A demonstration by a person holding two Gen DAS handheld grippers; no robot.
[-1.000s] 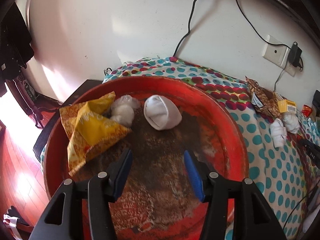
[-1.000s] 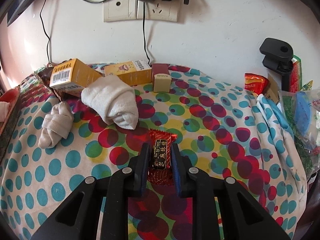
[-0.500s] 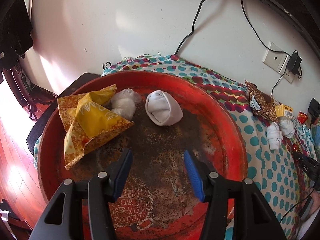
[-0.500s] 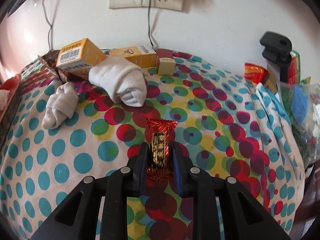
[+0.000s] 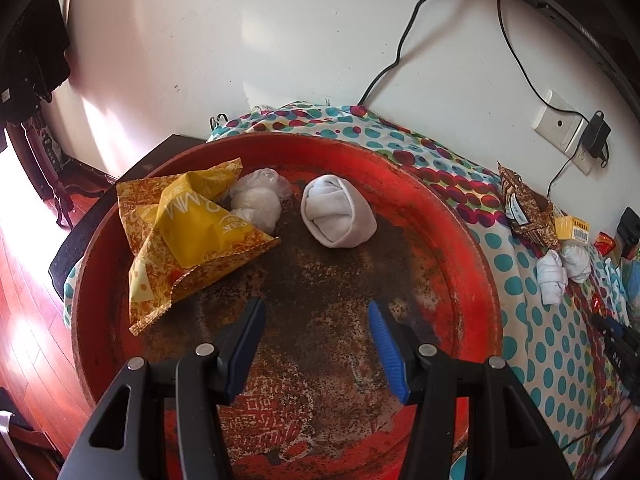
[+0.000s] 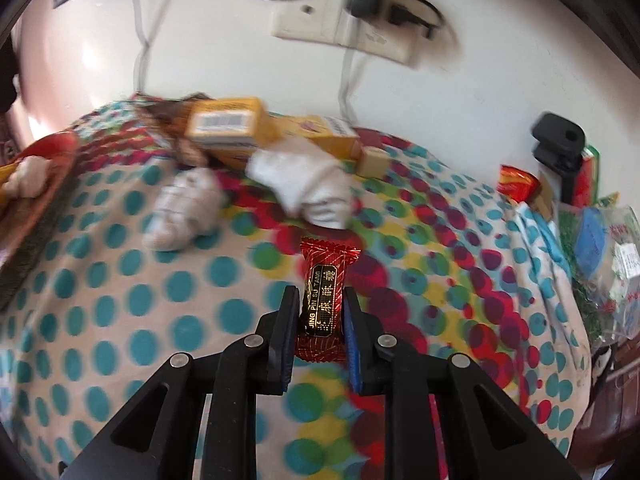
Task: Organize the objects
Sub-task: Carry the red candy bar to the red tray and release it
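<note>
- Above the dotted cloth (image 6: pixel 120 280), the right gripper (image 6: pixel 321 312) had raised the red candy (image 6: pixel 324 296) off the cloth where it lay a second earlier, jaws clamped on it; transfer looked underway.
- Over the red tray (image 5: pixel 472 264), the left gripper (image 5: pixel 316 340) hung wide open, holding nothing.
- Tray count: one yellow packet (image 5: pixel 188 232), one bagged white bundle (image 5: pixel 256 204), one rolled sock (image 5: pixel 336 212).
- Cloth count: two socks (image 6: pixel 180 208), two yellow boxes (image 6: pixel 228 124).

The left wrist view looks steeply down from close above the red tray (image 5: pixel 472 248), facing the wall. The right wrist view looks lower across the dotted cloth (image 6: pixel 120 280) toward the same wall; both share the rolled socks (image 6: pixel 180 208) and tray edge
</note>
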